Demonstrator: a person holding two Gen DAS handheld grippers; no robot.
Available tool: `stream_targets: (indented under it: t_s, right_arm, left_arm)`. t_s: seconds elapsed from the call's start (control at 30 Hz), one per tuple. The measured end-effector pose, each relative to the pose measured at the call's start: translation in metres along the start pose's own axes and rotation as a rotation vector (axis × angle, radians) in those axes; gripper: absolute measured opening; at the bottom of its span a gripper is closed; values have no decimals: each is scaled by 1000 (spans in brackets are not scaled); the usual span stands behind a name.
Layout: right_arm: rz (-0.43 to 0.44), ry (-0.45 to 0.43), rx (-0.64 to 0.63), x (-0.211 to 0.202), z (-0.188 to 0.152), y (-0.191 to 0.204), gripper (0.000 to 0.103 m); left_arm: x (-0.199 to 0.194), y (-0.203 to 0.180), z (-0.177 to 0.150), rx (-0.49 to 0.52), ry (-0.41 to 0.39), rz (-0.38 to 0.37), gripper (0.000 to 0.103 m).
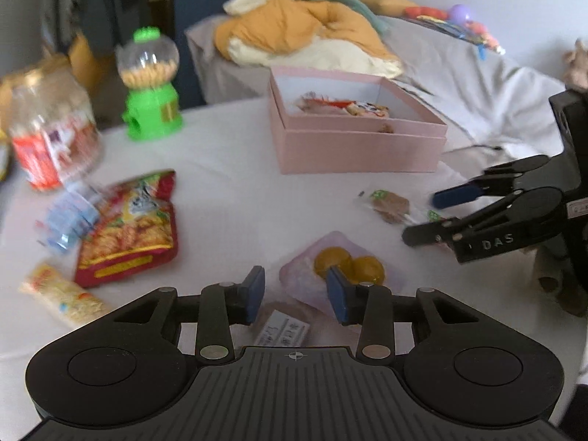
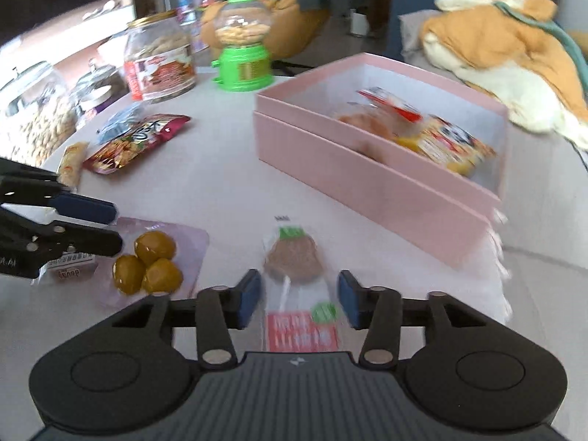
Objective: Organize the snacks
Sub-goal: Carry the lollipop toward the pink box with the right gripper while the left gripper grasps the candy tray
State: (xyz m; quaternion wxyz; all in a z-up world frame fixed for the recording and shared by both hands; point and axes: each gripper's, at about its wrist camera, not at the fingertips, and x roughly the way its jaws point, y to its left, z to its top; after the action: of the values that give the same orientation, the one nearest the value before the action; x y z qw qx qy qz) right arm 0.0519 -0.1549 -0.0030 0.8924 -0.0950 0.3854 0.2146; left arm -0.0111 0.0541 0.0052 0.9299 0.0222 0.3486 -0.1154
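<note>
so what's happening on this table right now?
A person with a handheld gripper in each hand is sorting snacks into the pink box, which already holds a few packets. The left gripper sits open over the clear pack of yellow round sweets, not gripping it. The right gripper is open, straddling the wrapped brown lollipop that lies on the white table. A red snack bag and other packets are not yet boxed.

Pink box (image 1: 362, 150), green candy dispenser (image 1: 150, 110), red snack bag (image 1: 132, 231), white tablecloth (image 1: 228, 169)
</note>
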Motion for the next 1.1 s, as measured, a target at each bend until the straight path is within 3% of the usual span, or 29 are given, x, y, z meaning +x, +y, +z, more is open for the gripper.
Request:
stream_targets:
  t_s: [0.07, 0.13, 0.3, 0.57, 0.77, 0.87, 0.93, 1.1]
  right_arm:
    - [-13, -17, 33, -3, -9, -4, 85]
    - [-56, -44, 79, 0, -17, -9, 88]
    - [-74, -97, 182, -8, -25, -28, 88]
    - [-27, -116, 256, -10, -28, -41, 89]
    - [-16, -125, 295, -12, -29, -47, 89]
    - [-12, -132, 328, -13, -30, -53, 89]
    - [6, -140, 350, -14, -31, -57, 89]
    - [35, -160, 392, -16, -34, -63, 90]
  left_arm:
    - [-2, -16, -4, 8, -14, 7, 42]
    - [2, -27, -7, -3, 14, -32, 42]
    - [21, -59, -4, 84, 43, 28, 45]
    - [33, -64, 12, -33, 42, -22, 46]
    - [43, -77, 24, -17, 22, 13, 46]
    - [57, -86, 24, 39, 64, 57, 57]
    - [58, -88, 23, 53, 46, 66, 57]
    - [57, -82, 22, 27, 42, 47, 56]
